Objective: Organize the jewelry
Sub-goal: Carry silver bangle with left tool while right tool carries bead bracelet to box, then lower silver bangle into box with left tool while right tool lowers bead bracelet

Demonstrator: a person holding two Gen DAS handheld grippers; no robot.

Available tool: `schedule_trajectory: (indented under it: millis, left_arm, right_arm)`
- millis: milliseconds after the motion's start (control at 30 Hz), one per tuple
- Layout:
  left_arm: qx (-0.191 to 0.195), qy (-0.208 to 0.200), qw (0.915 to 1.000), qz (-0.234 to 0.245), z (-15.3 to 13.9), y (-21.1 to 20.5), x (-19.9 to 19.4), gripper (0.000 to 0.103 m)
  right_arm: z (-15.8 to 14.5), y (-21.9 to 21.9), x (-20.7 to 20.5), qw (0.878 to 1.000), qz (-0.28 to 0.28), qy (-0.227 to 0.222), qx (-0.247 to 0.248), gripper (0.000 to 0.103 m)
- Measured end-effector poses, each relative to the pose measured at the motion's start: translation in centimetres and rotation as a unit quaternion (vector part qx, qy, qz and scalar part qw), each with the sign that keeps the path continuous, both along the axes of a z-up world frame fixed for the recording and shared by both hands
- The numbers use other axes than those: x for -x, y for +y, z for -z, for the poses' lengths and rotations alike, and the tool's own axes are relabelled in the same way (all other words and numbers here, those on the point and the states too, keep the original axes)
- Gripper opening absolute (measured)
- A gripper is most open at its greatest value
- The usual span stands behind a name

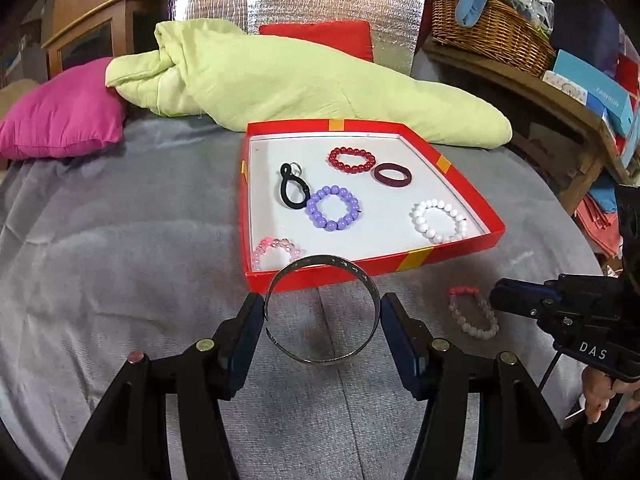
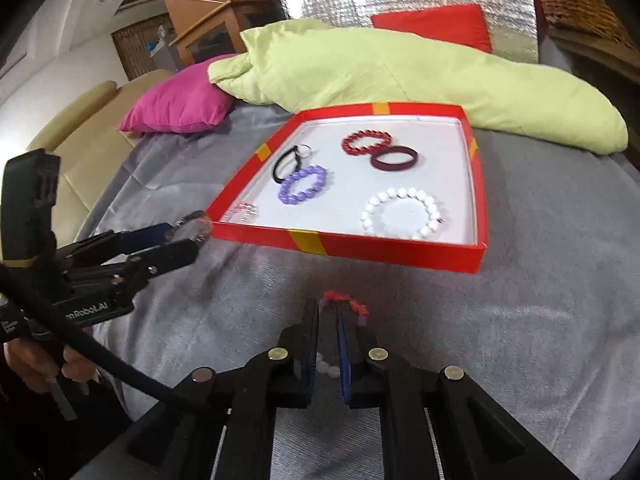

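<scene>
The left tongs (image 1: 322, 326) hold a silver metal bangle (image 1: 322, 308) by its two outer sides, at about half of their opening, and the bangle hangs over the grey bed cover (image 1: 120, 280), just before the near wall of the red box (image 1: 360, 272). The right tongs (image 2: 328, 332) are closed almost fully on a pale beaded bracelet with a red section (image 2: 347, 305), which seems to lie on the bed cover, near the front of the box. The bangle is an open band, so I judge that it can bend or turn between the smooth pads and slip out if the hand tilts. It could also strike the box wall if it is carried forward too low. The grip of the right tongs takes only a few beads, so the elastic bracelet may swing or slide free when it is lifted. Inside the box the floor is already partly filled: a pink bracelet (image 1: 276, 250) in the near corner, a purple bracelet (image 1: 333, 208), a black clip (image 1: 290, 190), a red bracelet (image 1: 352, 159), a dark red band (image 1: 393, 175) and a white bracelet (image 1: 439, 221). The free place is between them, in the middle. A green quilt (image 1: 280, 76) lies behind the box, and a pink pillow (image 1: 60, 116) to the left.
</scene>
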State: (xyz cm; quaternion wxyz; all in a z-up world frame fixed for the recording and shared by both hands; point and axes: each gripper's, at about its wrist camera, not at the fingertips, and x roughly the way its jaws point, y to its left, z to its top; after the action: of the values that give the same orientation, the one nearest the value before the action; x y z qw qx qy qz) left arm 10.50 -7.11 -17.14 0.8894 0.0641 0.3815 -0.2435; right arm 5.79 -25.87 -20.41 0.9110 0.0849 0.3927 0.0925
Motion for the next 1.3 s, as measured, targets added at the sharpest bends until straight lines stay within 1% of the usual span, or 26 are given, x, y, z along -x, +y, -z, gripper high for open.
schedule_trajectory:
  millis: [33, 67, 100, 133, 200, 300, 333, 367, 400, 433, 467, 567, 633, 733, 867, 1000, 1100, 1300]
  left_arm:
    - [-0.003, -0.002, 1.0000, 0.000, 0.0, 0.0, 0.0, 0.062]
    - [-0.007, -0.005, 1.0000, 0.000, 0.0, -0.1, 0.0, 0.062]
    - [-0.011, -0.008, 0.9999, 0.000, 0.0, -0.1, 0.0, 0.062]
    - [-0.013, -0.010, 0.9999, -0.001, 0.0, -0.1, 0.0, 0.062]
    - [-0.012, -0.014, 0.9998, -0.001, -0.2, -0.1, 0.0, 0.062]
    - [-0.009, -0.022, 0.9997, -0.002, -0.6, 0.0, 0.0, 0.062]
    - [-0.009, -0.024, 0.9997, -0.002, -0.7, 0.0, 0.0, 0.062]
    - [-0.010, -0.028, 0.9995, -0.004, -0.8, 0.1, 0.0, 0.062]
    - [-0.011, -0.031, 0.9994, -0.006, -0.9, 0.1, 0.0, 0.062]
    - [-0.010, -0.033, 0.9994, -0.008, -1.0, 0.2, -0.1, 0.062]
    - [-0.008, -0.032, 0.9994, -0.008, -1.1, 0.3, -0.2, 0.062]
    - [0.000, -0.033, 0.9994, -0.012, -1.4, 0.4, -0.5, 0.062]
    - [0.007, -0.035, 0.9993, -0.012, -1.7, 0.4, -0.7, 0.062]
    - [0.021, -0.042, 0.9988, -0.010, -2.2, 0.2, -1.0, 0.062]
    - [0.041, -0.042, 0.9982, -0.006, -2.6, -0.4, -1.8, 0.062]
    - [0.056, -0.037, 0.9977, 0.001, -2.7, -1.5, -2.6, 0.062]
    - [0.063, -0.036, 0.9973, 0.013, -2.7, -2.6, -3.1, 0.062]
    - [0.069, -0.018, 0.9972, 0.023, -1.9, -4.9, -4.5, 0.062]
  right_arm:
    - [0.1, -0.1, 0.0, 1.000, 0.002, 0.003, 0.000, 0.013]
    - [0.2, -0.2, 0.0, 1.000, 0.004, 0.009, 0.003, 0.017]
    - [0.2, -0.3, 0.0, 1.000, 0.004, 0.010, 0.005, 0.030]
    - [0.2, -0.3, 0.0, 1.000, 0.005, 0.010, 0.005, 0.046]
    - [0.2, -0.1, 0.0, 1.000, 0.005, 0.012, 0.003, 0.062]
    - [0.5, 1.0, -0.1, 1.000, -0.011, 0.012, 0.021, 0.062]
    - [1.0, 1.3, -0.4, 0.999, -0.013, 0.023, 0.033, 0.058]
    - [1.9, 1.7, -0.8, 0.998, -0.017, 0.045, 0.040, 0.050]
    - [2.4, 1.8, -1.0, 0.997, -0.017, 0.055, 0.047, 0.033]
    - [2.4, 2.0, -0.9, 0.996, -0.012, 0.043, 0.073, 0.016]
    - [2.2, 2.2, -0.8, 0.995, -0.016, 0.037, 0.090, 0.015]
    - [1.9, 1.4, -0.6, 0.997, -0.010, 0.036, 0.072, 0.015]
    - [1.3, 1.0, -0.5, 0.998, -0.007, 0.025, 0.063, 0.015]
    - [-0.6, -0.3, -0.1, 1.000, -0.003, -0.009, 0.011, 0.015]
    - [-3.2, -1.9, 0.3, 0.997, 0.018, -0.058, -0.049, 0.015]
    - [-5.0, -3.1, 0.1, 0.992, 0.053, -0.092, -0.073, 0.015]
    - [-5.5, -4.1, -1.0, 0.989, 0.073, -0.097, -0.087, 0.015]
    - [-5.6, -5.1, -4.3, 0.989, 0.090, -0.085, -0.086, 0.015]
